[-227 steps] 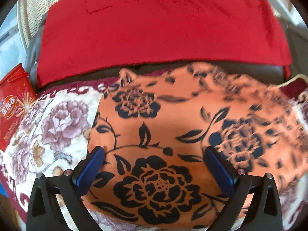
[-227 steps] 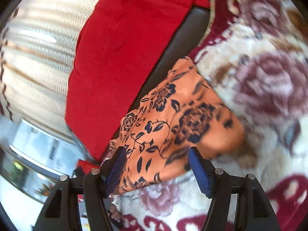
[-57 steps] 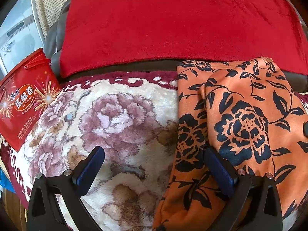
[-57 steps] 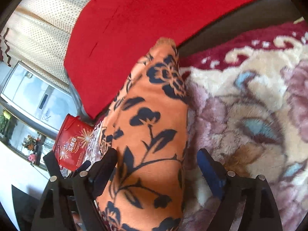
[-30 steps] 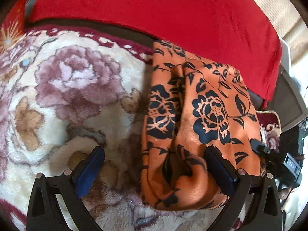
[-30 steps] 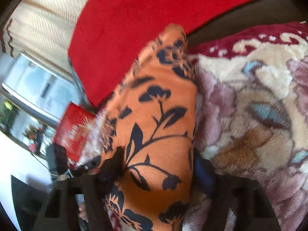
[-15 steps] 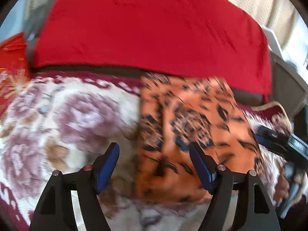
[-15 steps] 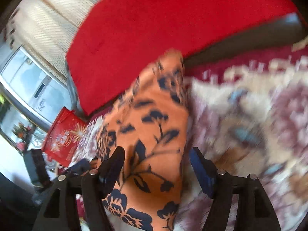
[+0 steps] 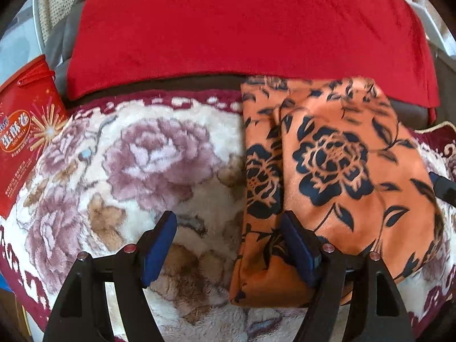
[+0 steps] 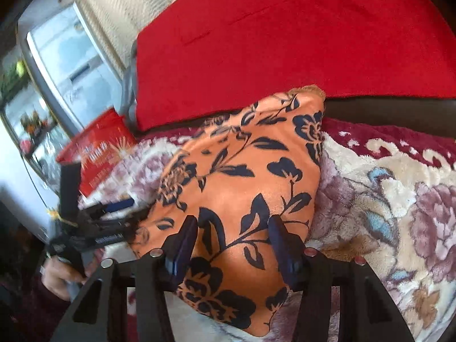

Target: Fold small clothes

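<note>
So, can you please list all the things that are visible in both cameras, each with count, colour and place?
garment: one, orange with dark blue flowers, folded, lying on the blanket, right of centre in the left view.
blanket: one, cream with mauve roses and maroon border, under the garment.
red cloth: one, red, draped behind the blanket.
red box: one, red with printed text, at the blanket's left edge.
curtain: one, cream, behind the red cloth.
window: one, grey frame, far left in the right view.
left gripper: one, black with blue pads, open, over the garment's left edge.
right gripper: one, black with blue pads, open, over the garment.
</note>
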`<state>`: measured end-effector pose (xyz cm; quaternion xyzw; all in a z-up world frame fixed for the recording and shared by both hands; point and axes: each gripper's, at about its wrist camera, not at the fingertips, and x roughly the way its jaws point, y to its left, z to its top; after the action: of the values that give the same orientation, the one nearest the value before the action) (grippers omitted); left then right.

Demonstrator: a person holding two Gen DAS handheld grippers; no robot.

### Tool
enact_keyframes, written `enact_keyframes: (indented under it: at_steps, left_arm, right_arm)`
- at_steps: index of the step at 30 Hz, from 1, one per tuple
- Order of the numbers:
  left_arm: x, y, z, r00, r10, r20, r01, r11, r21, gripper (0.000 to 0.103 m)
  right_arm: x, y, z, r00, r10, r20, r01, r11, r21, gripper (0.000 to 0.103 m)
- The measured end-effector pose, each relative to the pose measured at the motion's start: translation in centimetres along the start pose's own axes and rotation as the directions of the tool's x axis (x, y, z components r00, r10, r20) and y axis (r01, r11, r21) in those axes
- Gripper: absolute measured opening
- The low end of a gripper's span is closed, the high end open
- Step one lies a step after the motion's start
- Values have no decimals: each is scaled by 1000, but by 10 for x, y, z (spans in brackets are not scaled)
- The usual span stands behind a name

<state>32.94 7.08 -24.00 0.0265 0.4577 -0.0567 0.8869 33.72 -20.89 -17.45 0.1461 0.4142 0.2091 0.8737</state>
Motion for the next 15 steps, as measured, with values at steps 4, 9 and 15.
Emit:
enact_keyframes:
  at_steps: [4, 9, 15]
  left_arm:
    - [-11, 4, 14, 995, -58, 84, 63, 996, -60, 80]
    - [9, 10, 36, 974, -219, 63, 227, 958, -173, 88]
    - [33, -2, 37, 948, -317, -39, 298, 921, -251, 88]
  right_arm:
    - [-13, -21, 7, 997, 39, 63, -46, 993, 113, 56]
    - [-15, -48, 13, 992, 73, 105, -98, 960, 262, 74]
    - [-13, -66, 13, 985, 113, 132, -151, 935, 321, 74]
